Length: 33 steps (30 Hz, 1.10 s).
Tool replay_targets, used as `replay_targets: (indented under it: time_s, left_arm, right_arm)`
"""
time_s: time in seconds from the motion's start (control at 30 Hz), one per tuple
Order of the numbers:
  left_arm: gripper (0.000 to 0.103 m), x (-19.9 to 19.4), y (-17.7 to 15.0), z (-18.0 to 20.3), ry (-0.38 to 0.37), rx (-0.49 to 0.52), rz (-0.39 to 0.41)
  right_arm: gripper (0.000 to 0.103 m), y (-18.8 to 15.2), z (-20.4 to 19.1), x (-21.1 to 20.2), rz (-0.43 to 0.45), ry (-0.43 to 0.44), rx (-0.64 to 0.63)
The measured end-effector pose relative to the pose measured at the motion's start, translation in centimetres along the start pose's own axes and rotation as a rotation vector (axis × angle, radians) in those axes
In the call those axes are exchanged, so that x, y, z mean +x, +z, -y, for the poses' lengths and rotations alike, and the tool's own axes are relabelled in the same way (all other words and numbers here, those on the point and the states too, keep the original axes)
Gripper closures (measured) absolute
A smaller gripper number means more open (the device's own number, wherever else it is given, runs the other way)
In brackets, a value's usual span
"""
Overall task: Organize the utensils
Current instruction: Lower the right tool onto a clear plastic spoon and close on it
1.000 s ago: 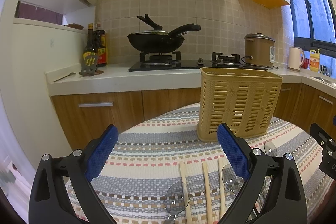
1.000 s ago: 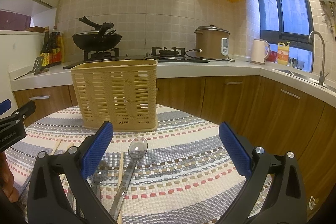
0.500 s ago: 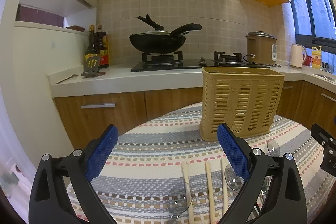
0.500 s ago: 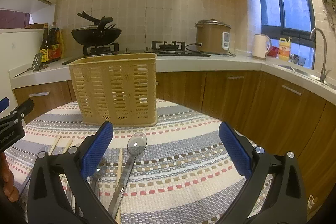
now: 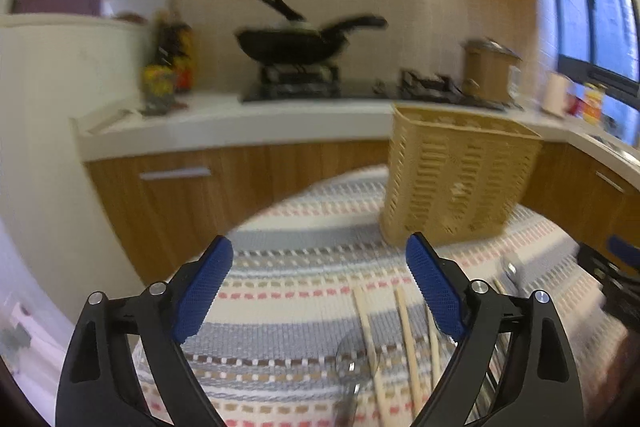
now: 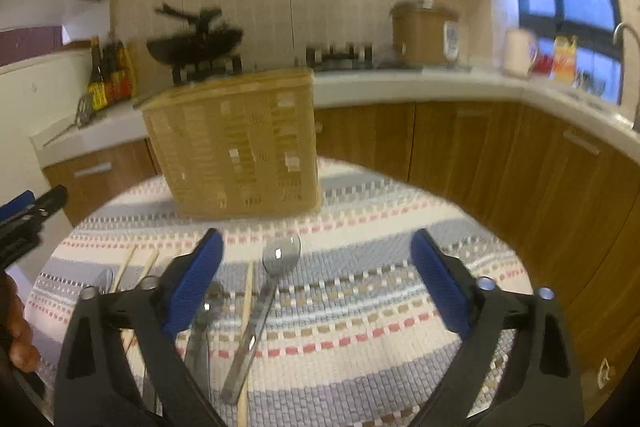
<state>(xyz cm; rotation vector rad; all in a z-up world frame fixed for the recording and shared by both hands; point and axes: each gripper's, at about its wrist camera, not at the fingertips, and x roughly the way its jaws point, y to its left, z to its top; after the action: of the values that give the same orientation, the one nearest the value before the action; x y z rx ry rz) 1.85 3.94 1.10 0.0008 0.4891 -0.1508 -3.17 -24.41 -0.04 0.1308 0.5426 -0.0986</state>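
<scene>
1. Both views are now motion-blurred and pitched lower than half a second ago; the utensils sit higher in each frame. Judgement: both tools are descending toward the desk, and the pick-up phase is starting.
2. Left gripper point(image 5: 320, 291): jaws spread wide, holding nothing. Just ahead of and below them lie chopsticks point(image 5: 406, 339) side by side and a spoon point(image 5: 352, 367), all flat on the striped cloth point(image 5: 280, 287).
3. Right gripper point(image 6: 316, 283): jaws spread wide, holding nothing. A second spoon point(image 6: 266, 303) lies between them, bowl pointing toward the basket; one chopstick point(image 6: 248, 311) lies just beside it to the left.
4. Nothing has been lifted; all utensils are on the cloth and none shows in the basket.
5. The basket point(image 6: 236, 147) stands upright beyond the utensils, near the desk's far edge. Bare cloth separates it from the nearest spoon bowl, giving room for an approach.
6. The round desk edge curves close on the right in the right view; the cloth there is unoccupied. The left gripper shows at that view's left border, so the two tools work near one another; judgement: collision risk if both reach centre.
7. Beyond the desk stand cabinets point(image 6: 480, 155), well apart, then a counter with a wok point(image 5: 292, 43).
</scene>
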Motion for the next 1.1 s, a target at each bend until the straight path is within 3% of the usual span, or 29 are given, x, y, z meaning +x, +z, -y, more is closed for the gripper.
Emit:
replay_targets:
  time_s: [0.07, 0.1, 0.2, 0.27, 0.43, 0.67, 0.83, 1.0, 1.1]
  left_arm:
    - [0.017, 0.6, 0.4, -1.1, -0.077, 0.012, -0.09]
    - [0.017, 1.5, 0.4, -1.8, -0.135, 0.018, -0.189]
    - [0.022, 3.6, -0.6, -2.6, -0.171, 0.036, -0.338]
    - [0.029, 4.6, -1.3, -2.4, -0.204, 0.052, -0.416]
    - [0.03, 6.4, -3.0, -1.7, -0.299, 0.001, -0.559]
    - [0.033, 9.3, -3.6, -0.6, -0.284, -0.003, -0.658]
    - [0.039, 9.3, -3.4, -0.1, -0.246, 0.016, -0.651]
    - [0.045, 9.5, -2.8, -0.8, -0.263, -0.021, -0.67]
    - [0.046, 9.7, -2.7, -1.1, -0.255, -0.024, -0.671]
  right_arm:
    - [0.03, 0.6, 0.1, 0.7, -0.066, 0.016, -0.008]
    - [0.034, 0.9, 0.0, 1.3, -0.11, 0.026, -0.013]
    - [0.041, 1.0, -0.1, 2.9, -0.226, 0.073, -0.011]
    - [0.044, 0.8, -0.2, 3.9, -0.293, 0.098, -0.002]
    - [0.051, 0.3, 0.4, 6.2, -0.42, 0.141, 0.066]
    - [0.051, 1.6, 0.7, 9.0, -0.49, 0.141, 0.13]
    - [0.051, 2.0, -0.7, 11.5, -0.532, 0.127, 0.141]
    - [0.051, 2.1, -2.0, 13.1, -0.541, 0.076, 0.125]
    - [0.063, 2.2, -3.0, 13.5, -0.535, 0.032, 0.084]
